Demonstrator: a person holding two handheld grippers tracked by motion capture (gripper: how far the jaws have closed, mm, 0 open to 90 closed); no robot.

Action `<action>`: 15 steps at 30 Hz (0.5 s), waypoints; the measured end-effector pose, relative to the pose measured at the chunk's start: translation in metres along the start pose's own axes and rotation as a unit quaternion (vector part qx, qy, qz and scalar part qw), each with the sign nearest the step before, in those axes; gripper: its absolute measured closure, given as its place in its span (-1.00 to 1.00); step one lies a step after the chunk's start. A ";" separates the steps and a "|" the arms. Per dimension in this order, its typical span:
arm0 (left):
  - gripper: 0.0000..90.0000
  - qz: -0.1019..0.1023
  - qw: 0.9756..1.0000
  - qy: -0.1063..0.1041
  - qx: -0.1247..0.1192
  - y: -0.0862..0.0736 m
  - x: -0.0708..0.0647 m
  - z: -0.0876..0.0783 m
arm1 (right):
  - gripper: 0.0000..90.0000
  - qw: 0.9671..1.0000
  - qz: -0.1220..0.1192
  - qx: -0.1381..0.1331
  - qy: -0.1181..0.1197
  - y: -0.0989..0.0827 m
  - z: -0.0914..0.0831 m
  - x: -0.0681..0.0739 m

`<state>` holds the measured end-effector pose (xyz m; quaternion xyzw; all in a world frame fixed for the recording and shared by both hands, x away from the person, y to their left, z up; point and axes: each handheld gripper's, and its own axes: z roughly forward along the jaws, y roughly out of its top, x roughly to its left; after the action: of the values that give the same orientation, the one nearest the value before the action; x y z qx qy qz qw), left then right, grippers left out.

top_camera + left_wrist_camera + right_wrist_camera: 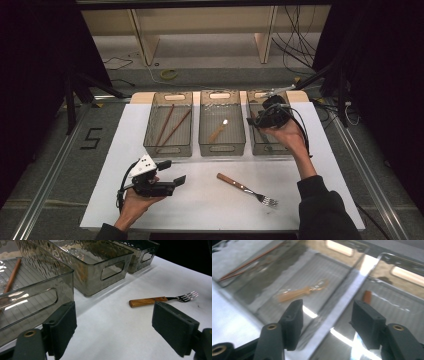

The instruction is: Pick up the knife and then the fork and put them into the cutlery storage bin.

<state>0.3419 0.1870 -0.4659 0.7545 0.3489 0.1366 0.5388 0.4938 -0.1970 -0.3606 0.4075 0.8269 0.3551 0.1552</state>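
Your fork lies at lower centre of the high view, on the white sheet. It looks light, stiff and slick; take it by the wooden handle. Left gripper gapes wide, empty; right gripper is parted, empty, over the bins. Count: 3 bins, 2 chopsticks, 1 spoon, 1 fork.

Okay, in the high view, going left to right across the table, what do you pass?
Left gripper → bin with chopsticks → bin with a wooden-handled spoon → fork → right gripper above the right bin.
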 end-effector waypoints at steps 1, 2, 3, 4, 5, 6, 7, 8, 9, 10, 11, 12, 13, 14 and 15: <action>-0.57 -0.001 1.000 0.000 0.000 0.000 0.000 0.000 | -0.07 1.000 -0.005 0.000 0.007 -0.001 -0.002 0.004; -0.58 0.000 1.000 0.000 0.000 0.000 0.000 0.000 | -0.09 1.000 -0.010 -0.002 0.013 -0.003 -0.005 0.009; -0.57 -0.001 1.000 0.000 -0.001 0.000 0.000 0.000 | -0.09 1.000 -0.015 -0.003 0.020 -0.004 -0.007 0.014; -0.58 -0.001 1.000 0.000 -0.001 0.000 0.000 0.000 | -0.10 0.999 -0.020 -0.003 0.027 -0.006 -0.009 0.019; -0.58 -0.001 1.000 0.000 -0.001 0.000 0.000 0.000 | -0.10 0.999 -0.027 -0.003 0.033 -0.008 -0.011 0.024; -0.58 -0.002 1.000 0.000 -0.001 0.000 0.000 0.000 | -0.10 0.999 -0.034 -0.002 0.039 -0.010 -0.012 0.029; -0.58 -0.002 1.000 0.000 -0.001 0.000 0.000 -0.001 | -0.10 0.998 -0.042 -0.001 0.043 -0.012 -0.014 0.034; -0.58 -0.002 1.000 0.001 -0.002 0.000 0.000 -0.001 | -0.11 0.998 -0.048 0.002 0.048 -0.014 -0.015 0.039; -0.58 -0.002 1.000 0.001 -0.001 0.000 0.000 -0.001 | -0.11 0.997 -0.054 0.002 0.053 -0.017 -0.016 0.043; -0.58 -0.002 1.000 0.000 -0.002 0.000 0.000 -0.001 | -0.11 0.997 -0.058 0.003 0.058 -0.021 -0.016 0.047; -0.57 -0.002 1.000 0.001 -0.002 0.000 0.000 -0.001 | -0.11 0.996 -0.063 0.007 0.064 -0.025 -0.017 0.051; -0.58 -0.001 1.000 0.002 -0.001 0.000 0.000 -0.001 | -0.11 0.995 -0.066 0.010 0.068 -0.028 -0.018 0.054; -0.58 -0.001 1.000 0.001 0.000 0.000 0.001 -0.001 | -0.11 0.995 -0.067 0.010 0.073 -0.032 -0.018 0.057; -0.58 -0.002 1.000 0.002 -0.001 0.000 0.000 -0.001 | -0.09 0.995 -0.068 0.010 0.079 -0.036 -0.019 0.060; -0.58 -0.002 1.000 0.002 -0.003 0.000 0.000 -0.001 | -0.10 0.994 -0.070 0.015 0.084 -0.040 -0.019 0.062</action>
<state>0.3414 0.1882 -0.4654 0.7522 0.3509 0.1384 0.5403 0.4228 -0.1732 -0.3737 0.3195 0.8689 0.3636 0.1031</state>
